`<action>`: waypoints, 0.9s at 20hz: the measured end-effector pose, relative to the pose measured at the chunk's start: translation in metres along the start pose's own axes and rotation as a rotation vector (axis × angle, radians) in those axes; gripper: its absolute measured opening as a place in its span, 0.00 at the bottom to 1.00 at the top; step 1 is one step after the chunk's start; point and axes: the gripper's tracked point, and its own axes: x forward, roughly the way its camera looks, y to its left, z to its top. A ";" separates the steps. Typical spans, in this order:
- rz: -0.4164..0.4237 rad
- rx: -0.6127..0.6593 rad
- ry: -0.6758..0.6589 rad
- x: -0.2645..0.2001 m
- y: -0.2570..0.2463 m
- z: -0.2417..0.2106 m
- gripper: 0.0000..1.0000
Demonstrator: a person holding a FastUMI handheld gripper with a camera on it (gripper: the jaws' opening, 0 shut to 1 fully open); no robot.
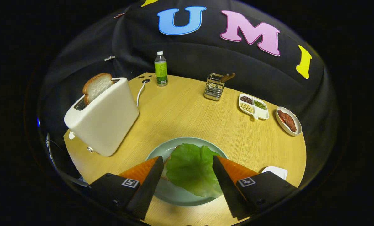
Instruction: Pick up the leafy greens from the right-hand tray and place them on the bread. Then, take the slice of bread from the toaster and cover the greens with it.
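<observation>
At the left of the frame one white toaster [103, 117] stands on the round wooden worktop [190, 116], with one bread slice [96, 86] sticking up from its slot. At upper centre stands one bottle [161, 69] with a green label. At lower centre one pale plate [169, 191] carries one green leaf [191, 169]; whether bread lies under it cannot be told. The gripper [187, 179] has its two fingers [149, 185] spread apart on either side of the leaf, grasping nothing. Right of centre sits one wire rack [214, 87], then one divided dish [253, 106] of beans with four compartments, one dish of meat [288, 121], and one white tray [276, 172] just beside the right finger.
</observation>
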 end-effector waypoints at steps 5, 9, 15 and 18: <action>0.050 0.004 -0.085 -0.026 0.023 0.035 0.99; 0.104 -0.017 -0.180 -0.046 0.048 0.081 0.99; 0.172 -0.066 -0.246 -0.058 0.093 0.129 0.99; 0.206 -0.095 -0.265 -0.056 0.117 0.146 0.99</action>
